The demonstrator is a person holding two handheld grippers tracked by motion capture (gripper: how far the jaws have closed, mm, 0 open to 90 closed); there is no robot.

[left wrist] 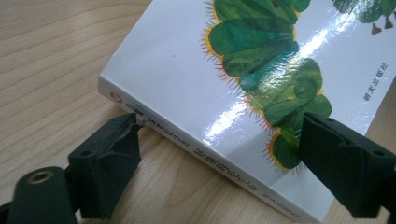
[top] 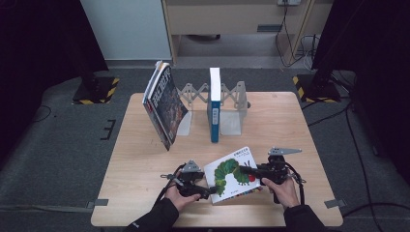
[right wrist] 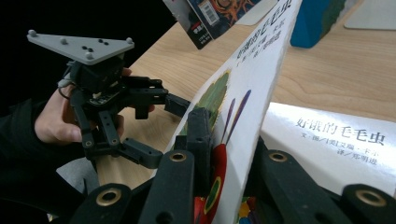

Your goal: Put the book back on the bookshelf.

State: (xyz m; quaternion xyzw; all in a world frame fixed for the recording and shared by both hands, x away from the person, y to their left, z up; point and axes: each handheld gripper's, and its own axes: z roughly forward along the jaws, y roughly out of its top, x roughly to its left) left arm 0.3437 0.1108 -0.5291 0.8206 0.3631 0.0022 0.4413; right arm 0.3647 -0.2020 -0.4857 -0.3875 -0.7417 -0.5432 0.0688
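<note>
A white picture book with a green caterpillar point(top: 232, 176) lies near the table's front edge. My right gripper point(top: 244, 169) point(right wrist: 231, 135) is shut on the book's front cover point(right wrist: 261, 60) and holds it raised at a slant, baring the title page point(right wrist: 336, 140) below. My left gripper point(top: 208, 191) point(left wrist: 222, 130) stands open at the book's spine side. One finger point(left wrist: 112, 158) is by the spine's lower edge and the other point(left wrist: 345, 163) is over the cover. The right gripper view shows the left gripper point(right wrist: 163, 133) in a hand, jaws wide apart.
At the back of the wooden table point(top: 145, 193) stands an expanding metal book rack point(top: 232, 96). It holds an upright blue book point(top: 214, 104), and a few dark-covered books point(top: 164, 104) lean at its left. Bare wood lies between the rack and the picture book.
</note>
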